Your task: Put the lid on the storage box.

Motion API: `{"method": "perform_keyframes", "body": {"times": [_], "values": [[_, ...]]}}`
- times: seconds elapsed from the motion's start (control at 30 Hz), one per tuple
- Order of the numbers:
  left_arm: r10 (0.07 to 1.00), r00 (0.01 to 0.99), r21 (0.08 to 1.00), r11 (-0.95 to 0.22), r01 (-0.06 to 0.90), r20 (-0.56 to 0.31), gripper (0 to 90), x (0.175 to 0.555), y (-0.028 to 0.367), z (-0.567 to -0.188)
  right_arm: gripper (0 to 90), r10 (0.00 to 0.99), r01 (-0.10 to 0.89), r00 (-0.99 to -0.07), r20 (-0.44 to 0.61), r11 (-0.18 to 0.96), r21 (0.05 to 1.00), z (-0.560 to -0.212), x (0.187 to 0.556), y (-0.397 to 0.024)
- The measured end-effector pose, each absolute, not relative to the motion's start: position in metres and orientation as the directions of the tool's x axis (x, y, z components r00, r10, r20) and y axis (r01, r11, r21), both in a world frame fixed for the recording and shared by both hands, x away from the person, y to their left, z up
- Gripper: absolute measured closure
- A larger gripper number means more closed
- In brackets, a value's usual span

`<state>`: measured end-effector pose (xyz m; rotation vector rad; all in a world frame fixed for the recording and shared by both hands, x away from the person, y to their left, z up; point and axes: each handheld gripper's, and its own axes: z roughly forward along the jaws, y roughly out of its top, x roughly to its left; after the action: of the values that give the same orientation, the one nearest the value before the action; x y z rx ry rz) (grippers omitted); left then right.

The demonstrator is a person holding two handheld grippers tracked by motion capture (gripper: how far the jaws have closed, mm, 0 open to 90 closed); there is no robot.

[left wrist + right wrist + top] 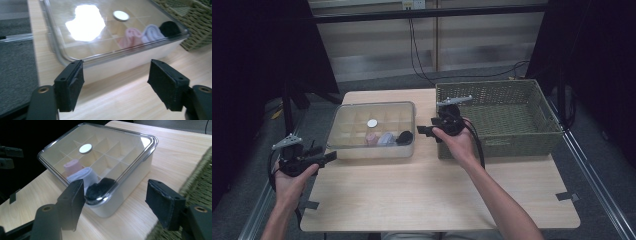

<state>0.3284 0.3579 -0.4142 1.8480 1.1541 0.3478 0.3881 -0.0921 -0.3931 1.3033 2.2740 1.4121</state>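
At the near left corner of the table [437, 200], the left gripper [331, 156] was held with its jaws spread wide and nothing between them, aimed at the near left corner of the compartment box [373, 131]. A slip was judged likely if the clear lid [105, 30] were pinched by its thin rim alone, since the smooth plastic could be squeezed out from the pads. Further in, the right gripper [422, 130] was held just beside the box's right end, jaws likewise spread and empty, in front of the woven basket [512, 125]. An uneven lift by the two could tip the lid or drag the box. Under the lid, rolled socks [85, 177] were seen in the near compartments.
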Motion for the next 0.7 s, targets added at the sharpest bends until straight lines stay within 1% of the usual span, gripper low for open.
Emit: {"method": "perform_keyframes", "body": {"times": [0.07, 0.1, 0.17, 0.27, 0.3, 0.53, 0.63, 0.7], "values": [[0.812, 0.536, 0.806, -0.149, 0.572, -0.23, 26.3, 0.325, 0.351, -0.415, 29.8, 0.739, 0.583, -0.61, 0.286, 0.175, 0.794, -0.393, 0.384, -0.097], [0.804, 0.555, 0.812, -0.169, 0.559, -0.215, 25.6, 0.321, 0.343, -0.416, 29.1, 0.739, 0.578, -0.611, 0.284, 0.172, 0.798, -0.393, 0.38, -0.103], [0.798, 0.564, 0.81, -0.18, 0.558, -0.212, 25.6, 0.32, 0.338, -0.417, 28.9, 0.739, 0.576, -0.612, 0.283, 0.171, 0.799, -0.393, 0.379, -0.105], [0.791, 0.573, 0.807, -0.186, 0.56, -0.216, 23.1, 0.316, 0.33, -0.417, 27.9, 0.736, 0.567, -0.616, 0.281, 0.166, 0.807, -0.392, 0.372, -0.112], [0.785, 0.576, 0.808, -0.177, 0.562, -0.229, 20.9, 0.313, 0.327, -0.418, 27.1, 0.734, 0.561, -0.62, 0.278, 0.166, 0.811, -0.392, 0.367, -0.116], [0.774, 0.594, 0.816, -0.188, 0.547, -0.219, 22.0, 0.301, 0.318, -0.417, 26.3, 0.734, 0.552, -0.625, 0.266, 0.175, 0.815, -0.392, 0.351, -0.128], [0.776, 0.603, 0.823, -0.214, 0.527, -0.184, 23.6, 0.293, 0.311, -0.417, 26.3, 0.742, 0.555, -0.617, 0.264, 0.171, 0.814, -0.391, 0.341, -0.133], [0.769, 0.612, 0.822, -0.22, 0.525, -0.185, 23.7, 0.289, 0.306, -0.418, 26.3, 0.739, 0.555, -0.616, 0.272, 0.163, 0.816, -0.392, 0.332, -0.136]]}}
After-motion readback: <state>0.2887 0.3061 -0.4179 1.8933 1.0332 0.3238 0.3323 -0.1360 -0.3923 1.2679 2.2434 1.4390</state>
